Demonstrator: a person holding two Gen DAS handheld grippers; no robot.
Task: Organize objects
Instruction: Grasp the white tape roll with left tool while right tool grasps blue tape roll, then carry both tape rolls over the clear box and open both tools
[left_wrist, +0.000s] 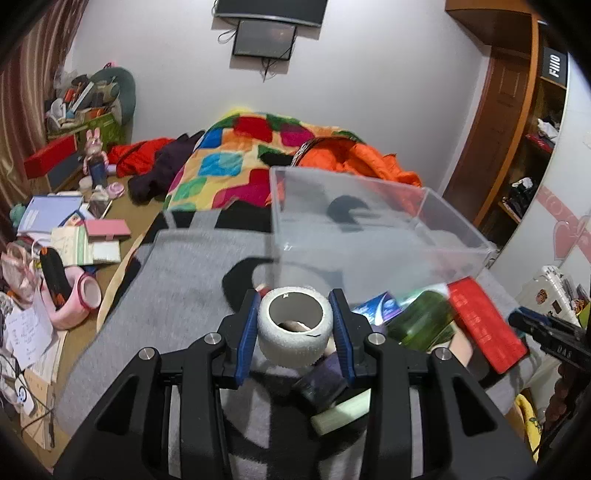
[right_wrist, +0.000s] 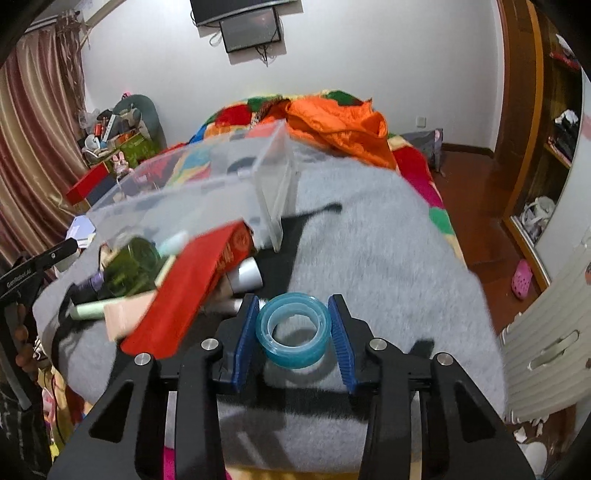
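My left gripper (left_wrist: 294, 325) is shut on a white bandage roll (left_wrist: 294, 328), held above a pile on the grey blanket (left_wrist: 177, 280). My right gripper (right_wrist: 294, 328) is shut on a blue-green tape roll (right_wrist: 294, 330), held over the grey blanket (right_wrist: 369, 258). A clear plastic box (left_wrist: 369, 229) stands beyond the pile; it also shows in the right wrist view (right_wrist: 207, 192). The pile holds a red box (left_wrist: 484, 328), a green bottle (left_wrist: 421, 321) and tubes. In the right wrist view the red box (right_wrist: 192, 295) and green bottle (right_wrist: 129, 269) lie left of my gripper.
A patchwork quilt (left_wrist: 236, 158) and orange jacket (left_wrist: 369, 158) lie on the bed behind the box. A cluttered desk (left_wrist: 66, 229) with books and a pink slipper is at the left. A wardrobe (left_wrist: 517, 140) stands right. The bare floor (right_wrist: 480, 206) is at the right.
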